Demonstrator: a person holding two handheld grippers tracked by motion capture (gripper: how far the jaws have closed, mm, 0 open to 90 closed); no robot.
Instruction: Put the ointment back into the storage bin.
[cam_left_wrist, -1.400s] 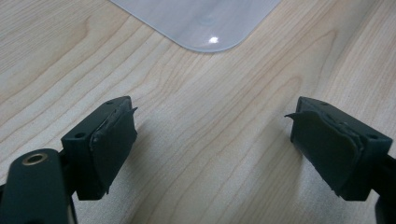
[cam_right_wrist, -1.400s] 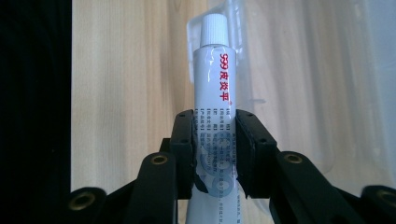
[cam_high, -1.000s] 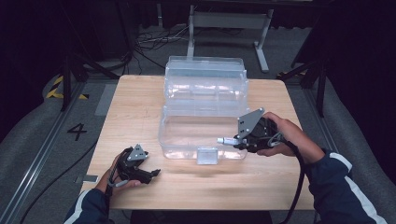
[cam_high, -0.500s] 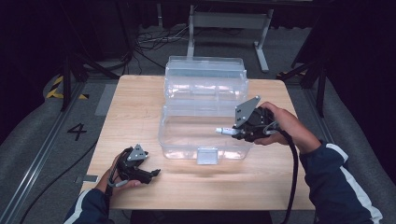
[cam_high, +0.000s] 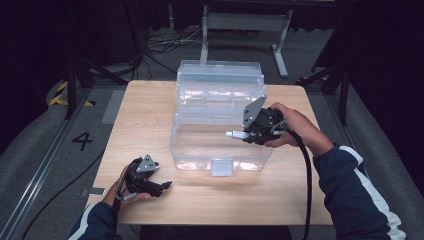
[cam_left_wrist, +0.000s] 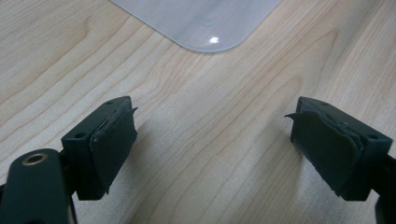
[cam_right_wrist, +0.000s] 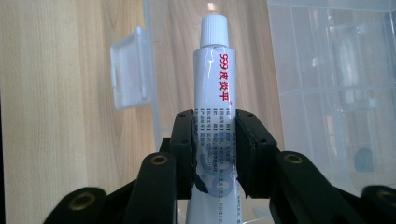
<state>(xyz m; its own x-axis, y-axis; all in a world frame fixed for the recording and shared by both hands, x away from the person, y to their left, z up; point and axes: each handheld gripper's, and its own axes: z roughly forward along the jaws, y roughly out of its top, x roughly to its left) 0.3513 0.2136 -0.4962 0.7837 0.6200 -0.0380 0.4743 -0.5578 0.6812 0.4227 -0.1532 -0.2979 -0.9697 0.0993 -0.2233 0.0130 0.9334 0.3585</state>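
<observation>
A clear plastic box (cam_high: 220, 135) stands open in the middle of the wooden table (cam_high: 145, 120), its lid (cam_high: 220, 82) tipped back behind it. My right gripper (cam_right_wrist: 215, 144) is shut on a white ointment tube (cam_right_wrist: 215, 88) with red lettering and a white cap. In the high view the right gripper (cam_high: 248, 134) holds the tube (cam_high: 235, 134) level over the box's right side, cap pointing left. My left gripper (cam_high: 162, 186) rests on the table at the front left, open with nothing between its pads (cam_left_wrist: 112, 140).
The box's white latch tab (cam_high: 221, 166) hangs at its front wall and appears again as a latch (cam_right_wrist: 128, 74) in the right gripper view. A corner of the clear box (cam_left_wrist: 201, 23) lies ahead of the left gripper. Metal stand legs (cam_high: 240, 30) rise behind the table.
My right gripper has carried the tube from the box's front right up and back, over the box's right side. The left gripper has stayed put.
</observation>
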